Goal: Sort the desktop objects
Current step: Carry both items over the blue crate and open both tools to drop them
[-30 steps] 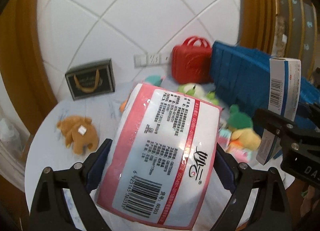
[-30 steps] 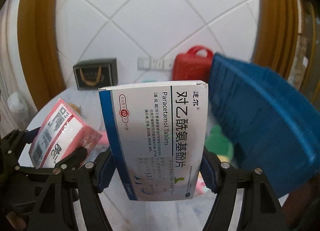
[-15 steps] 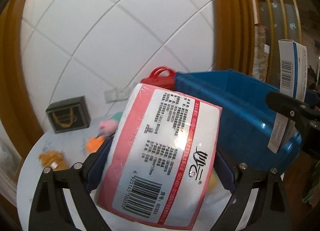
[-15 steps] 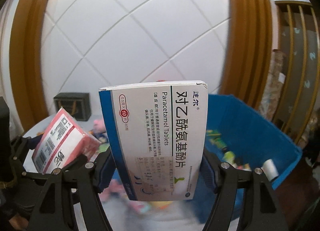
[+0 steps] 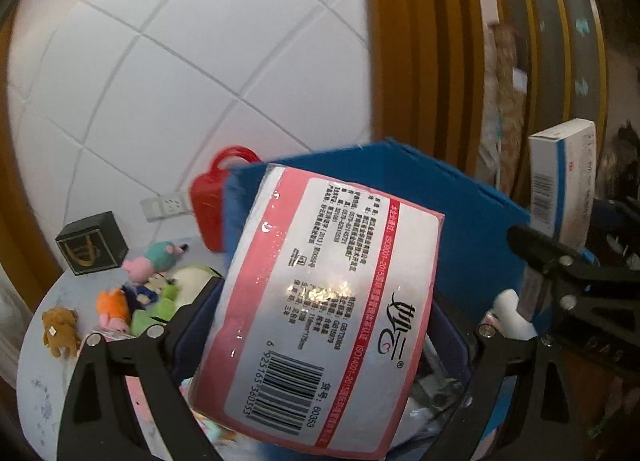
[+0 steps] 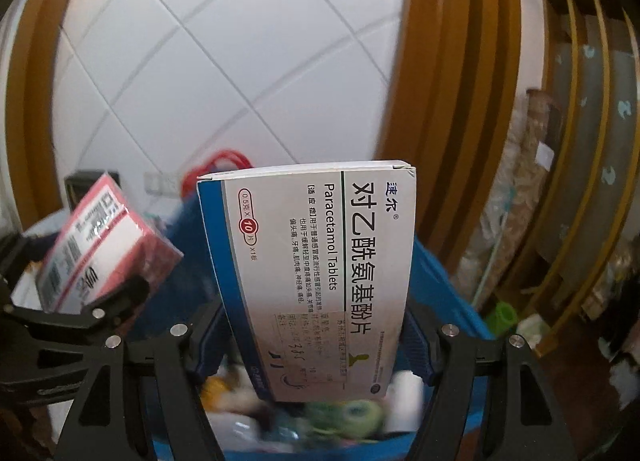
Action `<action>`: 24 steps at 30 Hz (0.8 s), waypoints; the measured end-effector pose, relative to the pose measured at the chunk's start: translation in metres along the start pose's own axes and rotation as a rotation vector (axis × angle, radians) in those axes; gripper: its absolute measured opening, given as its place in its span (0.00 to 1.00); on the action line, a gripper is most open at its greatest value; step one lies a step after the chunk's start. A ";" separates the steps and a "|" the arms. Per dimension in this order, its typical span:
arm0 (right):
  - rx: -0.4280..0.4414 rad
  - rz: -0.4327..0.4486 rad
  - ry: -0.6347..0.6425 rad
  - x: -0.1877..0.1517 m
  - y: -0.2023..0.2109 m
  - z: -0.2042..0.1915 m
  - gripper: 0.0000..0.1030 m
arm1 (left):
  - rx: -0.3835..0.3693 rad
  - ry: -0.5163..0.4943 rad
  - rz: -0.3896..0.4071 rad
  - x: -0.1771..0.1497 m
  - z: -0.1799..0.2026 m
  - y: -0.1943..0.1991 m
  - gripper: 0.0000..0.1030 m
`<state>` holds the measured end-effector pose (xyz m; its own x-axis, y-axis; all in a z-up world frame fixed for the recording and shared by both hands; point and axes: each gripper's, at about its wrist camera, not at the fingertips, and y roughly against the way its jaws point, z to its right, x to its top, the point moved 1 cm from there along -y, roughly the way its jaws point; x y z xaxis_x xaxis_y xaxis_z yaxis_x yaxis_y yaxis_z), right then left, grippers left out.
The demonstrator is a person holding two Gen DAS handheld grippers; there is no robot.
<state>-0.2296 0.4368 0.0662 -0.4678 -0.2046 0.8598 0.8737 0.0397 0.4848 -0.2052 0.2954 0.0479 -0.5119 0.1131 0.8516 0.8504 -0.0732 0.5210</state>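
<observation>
A: Left claw [image 5: 320, 325]?
B: Clamped on pink tissue pack [image 5: 320, 301], held above blue bin [image 5: 460, 197].
A: Right claw [image 6: 316, 325]?
B: Gripping paracetamol box [image 6: 320, 273], upright, over same bin, clutter below.
A: Counter [image 5: 44, 389]?
B: Plush toys [image 5: 132, 301] left of bin; black box [image 5: 90, 243], red case [image 5: 208, 209] behind.

Both held packs [image 5: 320, 301] now over blue bin [image 5: 460, 197]
</observation>
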 end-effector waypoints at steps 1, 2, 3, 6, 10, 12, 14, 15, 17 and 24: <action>0.000 -0.020 -0.003 -0.004 -0.006 0.011 0.70 | 0.005 -0.015 -0.036 0.001 0.015 -0.010 0.91; 0.005 -0.042 -0.005 -0.008 -0.014 0.023 0.70 | 0.000 -0.025 -0.059 0.001 0.025 -0.017 0.91; 0.014 -0.058 -0.011 -0.011 -0.019 0.033 0.70 | -0.002 -0.037 -0.078 0.001 0.032 -0.023 0.91; 0.018 -0.096 -0.008 -0.018 -0.036 0.054 0.70 | 0.020 -0.049 -0.136 0.000 0.048 -0.040 0.91; 0.032 -0.141 0.017 -0.024 -0.054 0.073 0.70 | 0.029 -0.040 -0.177 0.003 0.070 -0.047 0.92; 0.033 -0.178 0.045 -0.029 -0.065 0.075 0.70 | 0.035 -0.034 -0.200 0.002 0.073 -0.051 0.92; 0.038 -0.202 0.062 -0.034 -0.072 0.076 0.70 | 0.037 -0.023 -0.224 0.001 0.076 -0.055 0.92; 0.040 -0.213 0.070 -0.037 -0.075 0.076 0.70 | 0.038 -0.022 -0.230 0.001 0.078 -0.057 0.92; 0.043 -0.226 0.084 -0.041 -0.079 0.075 0.70 | 0.044 -0.028 -0.237 -0.001 0.080 -0.060 0.92; 0.044 -0.228 0.100 -0.045 -0.079 0.078 0.70 | 0.058 -0.032 -0.261 -0.004 0.086 -0.069 0.94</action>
<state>-0.2878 0.5190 0.0018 -0.6349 -0.3085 0.7083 0.7393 0.0238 0.6730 -0.2517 0.3851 0.0039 -0.7115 0.1516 0.6861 0.6961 0.0193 0.7176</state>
